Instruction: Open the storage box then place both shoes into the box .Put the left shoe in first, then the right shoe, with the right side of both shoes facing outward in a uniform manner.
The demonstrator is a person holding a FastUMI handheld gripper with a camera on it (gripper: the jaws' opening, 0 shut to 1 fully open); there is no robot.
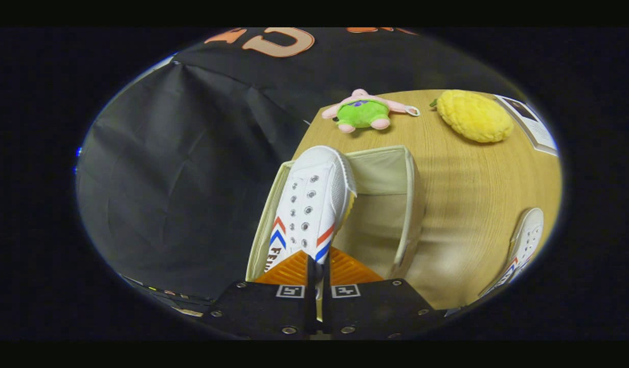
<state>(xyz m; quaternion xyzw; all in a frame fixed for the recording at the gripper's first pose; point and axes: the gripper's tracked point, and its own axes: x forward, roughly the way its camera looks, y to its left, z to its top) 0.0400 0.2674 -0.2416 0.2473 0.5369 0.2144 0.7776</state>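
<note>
holding: gripper view, the gripper [317,263] has its two fingers drawn close together with the heel end of a white sneaker [310,207] nipped between them; both fingers press on it.
held shoe: white canvas, red and blue chevron stripes on both flanks, rows of eyelets facing the camera; whether it is the left or the right shoe i cannot tell from this angle.
long axis: runs straight ahead from the fingers, heel at the pads, toe pointing away and slightly up.
storage box: beige fabric storage box [410,204] sits open just ahead of the fingers, its mouth facing the camera.
key relation: shoe hangs over the box's near-left side, its toe reaching past the far-left rim; the free room of the box lies to the right of the shoe.
contact with box: cannot tell whether the sole already rests on the box floor or wall.
second shoe: matching white sneaker [524,245] lies on the wooden table [473,204], well to the right of the box, apart from it.
other items: green and pink plush toy [363,111] and yellow pineapple plush [475,116] beyond the box, clear of the path.
judgement: first placement under way; the shoe likely needs lowering along the left wall, leaving the right half free.
</note>
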